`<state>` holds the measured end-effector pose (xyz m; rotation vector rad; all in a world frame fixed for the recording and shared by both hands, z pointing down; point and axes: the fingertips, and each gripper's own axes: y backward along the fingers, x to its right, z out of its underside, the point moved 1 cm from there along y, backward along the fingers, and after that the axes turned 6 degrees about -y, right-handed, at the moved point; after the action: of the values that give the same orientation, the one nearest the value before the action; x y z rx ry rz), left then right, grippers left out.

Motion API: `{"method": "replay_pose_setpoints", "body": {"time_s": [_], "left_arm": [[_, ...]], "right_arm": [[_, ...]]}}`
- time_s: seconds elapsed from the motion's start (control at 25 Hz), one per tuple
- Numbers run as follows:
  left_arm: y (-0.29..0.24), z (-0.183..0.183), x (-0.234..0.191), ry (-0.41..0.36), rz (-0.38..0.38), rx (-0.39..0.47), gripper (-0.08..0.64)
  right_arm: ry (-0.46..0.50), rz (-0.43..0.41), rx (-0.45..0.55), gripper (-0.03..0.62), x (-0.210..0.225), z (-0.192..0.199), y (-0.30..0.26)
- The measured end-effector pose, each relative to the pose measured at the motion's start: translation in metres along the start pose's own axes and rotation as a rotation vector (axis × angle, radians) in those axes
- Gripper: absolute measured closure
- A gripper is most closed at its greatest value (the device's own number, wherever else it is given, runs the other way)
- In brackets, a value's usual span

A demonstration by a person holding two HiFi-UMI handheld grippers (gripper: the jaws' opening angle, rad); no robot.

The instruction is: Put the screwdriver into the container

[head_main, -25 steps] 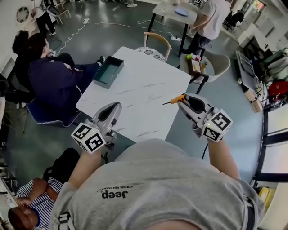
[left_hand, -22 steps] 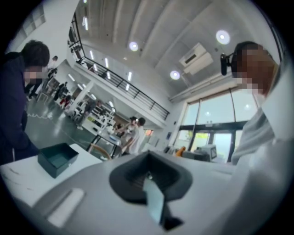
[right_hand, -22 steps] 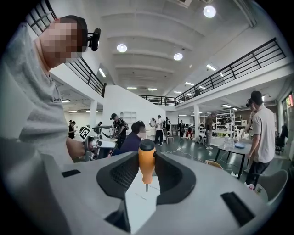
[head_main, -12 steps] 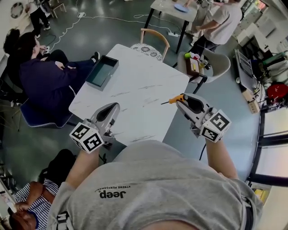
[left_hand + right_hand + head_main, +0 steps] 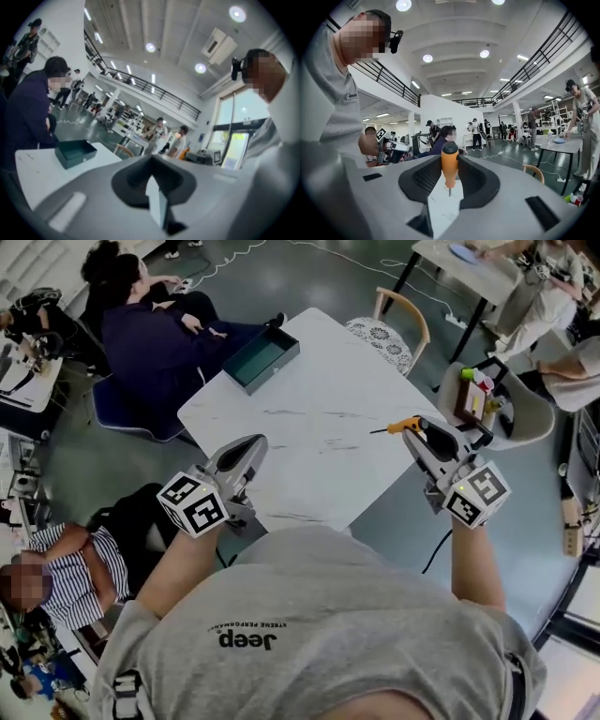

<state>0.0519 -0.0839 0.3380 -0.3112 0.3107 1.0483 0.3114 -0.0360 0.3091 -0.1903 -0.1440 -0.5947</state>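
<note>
In the head view the orange-handled screwdriver (image 5: 404, 425) hangs over the right edge of the white table (image 5: 319, 418), its thin tip pointing left. My right gripper (image 5: 420, 431) is shut on its handle. The right gripper view shows the screwdriver (image 5: 450, 161) between the jaws of the right gripper (image 5: 449, 174), tip pointing down at the tabletop. The dark teal container (image 5: 261, 360) sits open at the far left corner of the table, and also appears as the container (image 5: 75, 153) in the left gripper view. My left gripper (image 5: 251, 447) hovers at the near left edge, shut and holding nothing.
A wooden chair (image 5: 386, 334) stands at the table's far side. A person in dark clothes (image 5: 155, 338) sits close to the container corner. A grey chair with bottles (image 5: 480, 395) is to the right. Another person (image 5: 66, 568) sits at lower left.
The head view has swung, so the table and container now sit further right and higher in the picture. Both grippers keep their places at the table's near edge, and the screwdriver stays gripped.
</note>
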Motion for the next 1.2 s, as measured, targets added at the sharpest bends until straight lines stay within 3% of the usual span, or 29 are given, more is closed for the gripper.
{"method": "replay_pose_setpoints", "body": {"time_s": [0.16, 0.32, 0.52, 0.72, 1.2], "left_arm": [[0.021, 0.006, -0.02, -0.012, -0.09, -0.006, 0.557], [0.027, -0.005, -0.066, -0.043, -0.117, 0.023, 0.557], [0.023, -0.019, -0.131, -0.052, -0.106, 0.059, 0.557], [0.007, -0.027, -0.182, -0.075, -0.069, 0.068, 0.557], [-0.033, -0.023, -0.285, -0.067, -0.061, 0.079, 0.557]], "right_arm": [[0.066, -0.047, -0.013, 0.48, 0.008, -0.007, -0.037], [0.178, -0.045, -0.026, 0.48, 0.013, -0.024, -0.097], [0.366, -0.012, -0.086, 0.482, 0.014, -0.04, -0.184], [0.52, -0.035, -0.129, 0.482, 0.012, -0.043, -0.273], [0.799, -0.116, -0.252, 0.482, 0.024, 0.003, -0.428]]}}
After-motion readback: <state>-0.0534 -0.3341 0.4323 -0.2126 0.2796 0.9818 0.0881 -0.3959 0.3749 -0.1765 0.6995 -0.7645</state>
